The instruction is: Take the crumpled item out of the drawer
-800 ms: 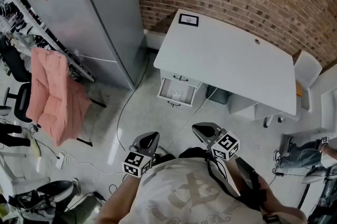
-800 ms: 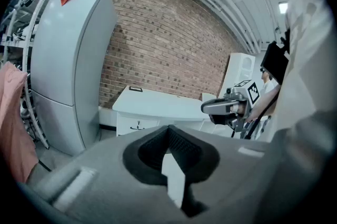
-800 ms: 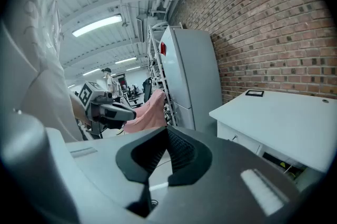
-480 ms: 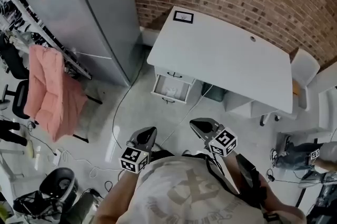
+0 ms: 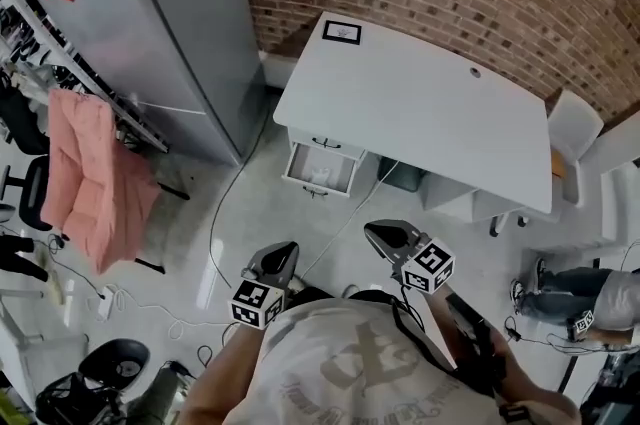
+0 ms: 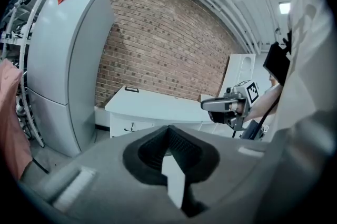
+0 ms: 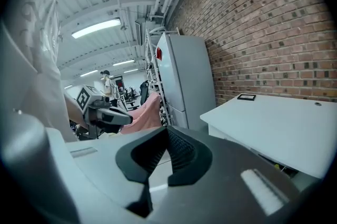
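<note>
A white desk stands against the brick wall. Under its left end a drawer is pulled open. A crumpled white item lies inside it. Both grippers are held close to my body, well short of the drawer. My left gripper is shut with nothing in it, and its tips meet in the left gripper view. The right gripper is also shut and empty, its tips touching in its own view. Each gripper shows in the other's view: the right gripper and the left gripper.
A tall grey fridge stands left of the desk. A pink garment hangs on a rack. Cables run over the floor towards the drawer. On the desk's far corner is a small black frame. At the right are a white chair and another person.
The head view has shifted: desk and drawer sit slightly further left and higher in the picture. Both grippers stay shut in front of my body.
</note>
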`<state>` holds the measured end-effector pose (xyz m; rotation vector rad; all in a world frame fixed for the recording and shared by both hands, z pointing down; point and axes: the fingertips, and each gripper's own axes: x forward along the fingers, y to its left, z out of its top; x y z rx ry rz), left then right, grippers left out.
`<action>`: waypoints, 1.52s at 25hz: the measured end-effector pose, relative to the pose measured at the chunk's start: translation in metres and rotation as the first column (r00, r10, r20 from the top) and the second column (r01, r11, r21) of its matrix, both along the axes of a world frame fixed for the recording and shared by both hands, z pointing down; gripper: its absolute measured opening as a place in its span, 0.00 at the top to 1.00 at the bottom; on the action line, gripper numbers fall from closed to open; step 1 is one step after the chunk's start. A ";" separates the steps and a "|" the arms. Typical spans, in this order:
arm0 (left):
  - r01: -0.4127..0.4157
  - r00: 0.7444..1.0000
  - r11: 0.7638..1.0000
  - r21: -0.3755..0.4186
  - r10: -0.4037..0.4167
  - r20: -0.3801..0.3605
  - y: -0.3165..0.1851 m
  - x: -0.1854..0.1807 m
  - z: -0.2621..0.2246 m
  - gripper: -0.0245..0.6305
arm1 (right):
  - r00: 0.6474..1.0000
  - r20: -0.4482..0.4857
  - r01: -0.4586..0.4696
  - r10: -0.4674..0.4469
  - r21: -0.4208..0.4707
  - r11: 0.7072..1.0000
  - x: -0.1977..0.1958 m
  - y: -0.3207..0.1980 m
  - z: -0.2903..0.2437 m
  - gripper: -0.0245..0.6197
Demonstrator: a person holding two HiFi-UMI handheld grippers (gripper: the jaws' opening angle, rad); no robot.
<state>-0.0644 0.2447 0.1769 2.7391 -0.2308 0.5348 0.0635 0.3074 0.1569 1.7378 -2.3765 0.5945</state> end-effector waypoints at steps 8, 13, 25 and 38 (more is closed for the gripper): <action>-0.048 0.999 0.999 -0.004 0.048 -0.001 -0.028 -0.015 0.007 0.96 | 0.998 -0.039 -0.059 0.057 -0.058 0.997 -0.015 -0.020 0.019 0.95; -0.028 0.999 1.000 0.011 0.028 -0.016 -0.047 -0.027 0.005 0.96 | 0.996 -0.065 -0.060 0.055 -0.081 0.995 -0.019 -0.034 0.023 0.95; 0.103 0.995 0.993 -0.048 -0.103 0.010 -0.081 -0.054 0.025 0.96 | 0.997 -0.065 0.037 -0.044 -0.108 0.993 -0.033 -0.095 0.038 0.95; 0.228 0.971 0.972 -0.058 -0.223 0.086 -0.124 -0.001 0.039 0.96 | 0.959 -0.106 0.245 -0.264 -0.161 0.956 0.011 -0.165 0.083 0.95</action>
